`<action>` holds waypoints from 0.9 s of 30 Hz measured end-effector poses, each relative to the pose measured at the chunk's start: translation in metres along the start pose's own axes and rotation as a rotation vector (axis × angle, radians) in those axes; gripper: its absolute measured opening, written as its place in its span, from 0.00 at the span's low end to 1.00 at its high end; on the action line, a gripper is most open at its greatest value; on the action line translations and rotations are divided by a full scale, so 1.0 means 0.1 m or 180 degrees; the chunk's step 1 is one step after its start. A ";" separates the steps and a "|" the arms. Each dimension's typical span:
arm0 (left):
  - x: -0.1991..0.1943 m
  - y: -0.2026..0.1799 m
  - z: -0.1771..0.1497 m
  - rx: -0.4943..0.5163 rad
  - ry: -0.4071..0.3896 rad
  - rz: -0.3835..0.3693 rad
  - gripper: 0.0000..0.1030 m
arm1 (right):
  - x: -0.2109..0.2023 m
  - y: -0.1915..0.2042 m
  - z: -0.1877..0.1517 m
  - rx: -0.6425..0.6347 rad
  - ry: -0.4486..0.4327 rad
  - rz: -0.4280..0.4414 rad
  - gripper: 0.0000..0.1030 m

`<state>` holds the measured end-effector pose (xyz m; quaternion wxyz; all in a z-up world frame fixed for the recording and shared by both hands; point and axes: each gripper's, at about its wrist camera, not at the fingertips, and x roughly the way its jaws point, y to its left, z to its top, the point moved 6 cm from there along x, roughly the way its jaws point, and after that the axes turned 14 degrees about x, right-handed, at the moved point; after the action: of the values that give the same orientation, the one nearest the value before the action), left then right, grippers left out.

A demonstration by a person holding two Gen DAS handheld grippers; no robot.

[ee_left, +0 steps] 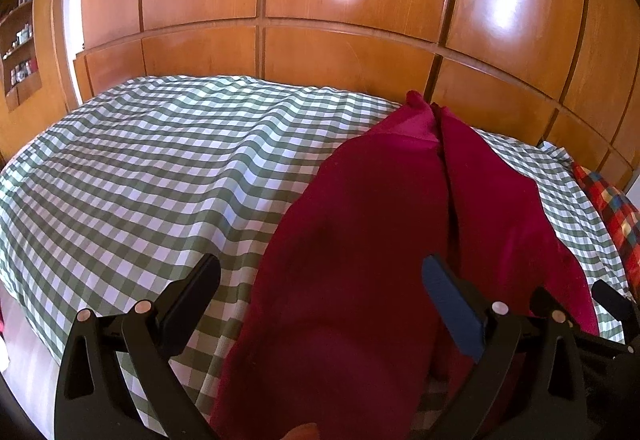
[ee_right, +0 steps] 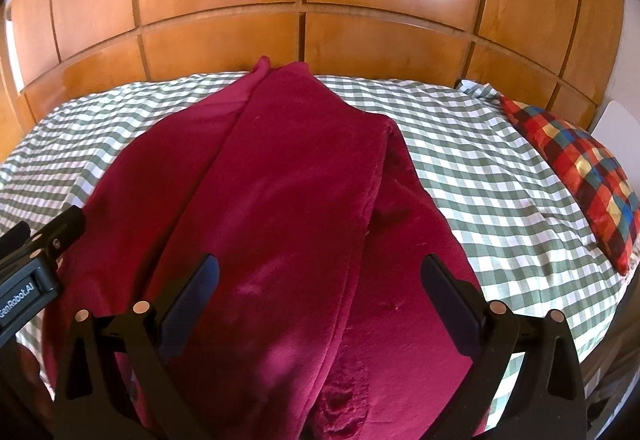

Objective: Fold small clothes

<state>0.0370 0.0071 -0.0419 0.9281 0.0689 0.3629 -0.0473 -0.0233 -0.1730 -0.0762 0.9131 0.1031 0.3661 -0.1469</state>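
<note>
A dark red fleece garment (ee_right: 288, 200) lies lengthwise on a bed with a green-and-white checked sheet (ee_right: 480, 176). Its long sides are folded in over the middle. In the left wrist view the same garment (ee_left: 360, 240) fills the right half. My left gripper (ee_left: 320, 272) is open above the garment's left edge, nothing between its fingers. My right gripper (ee_right: 320, 272) is open above the near middle of the garment, also holding nothing. The left gripper's fingertip (ee_right: 64, 228) shows at the left edge of the right wrist view.
A wooden panelled wardrobe (ee_right: 304, 0) runs behind the bed. A red, blue and yellow checked pillow (ee_right: 580, 168) lies at the bed's right side. Bare checked sheet (ee_left: 140, 168) spreads left of the garment. A wall shelf (ee_left: 20, 40) with small items stands far left.
</note>
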 end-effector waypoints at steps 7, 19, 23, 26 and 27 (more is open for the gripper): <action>-0.01 -0.04 -0.01 0.0100 -0.0006 0.0033 0.98 | -0.01 0.01 -0.01 0.0001 -0.0003 0.0021 0.97; -0.01 -0.08 -0.02 0.0164 -0.0007 0.0031 0.98 | 0.00 0.02 -0.03 0.0005 0.0036 0.0037 0.97; 0.00 -0.08 -0.02 0.0161 -0.0001 0.0038 0.98 | 0.01 0.03 -0.03 -0.0004 0.0035 0.0036 0.97; 0.01 -0.08 -0.02 0.0165 0.0002 0.0036 0.98 | 0.02 0.03 -0.03 -0.0009 0.0040 0.0038 0.97; 0.01 -0.08 -0.02 0.0168 0.0001 0.0036 0.98 | 0.02 0.03 -0.03 -0.0013 0.0043 0.0040 0.97</action>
<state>0.0352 -0.0002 -0.0444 0.9261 0.0954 0.3613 -0.0517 -0.0228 -0.1692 -0.0795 0.9118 0.1046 0.3718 -0.1397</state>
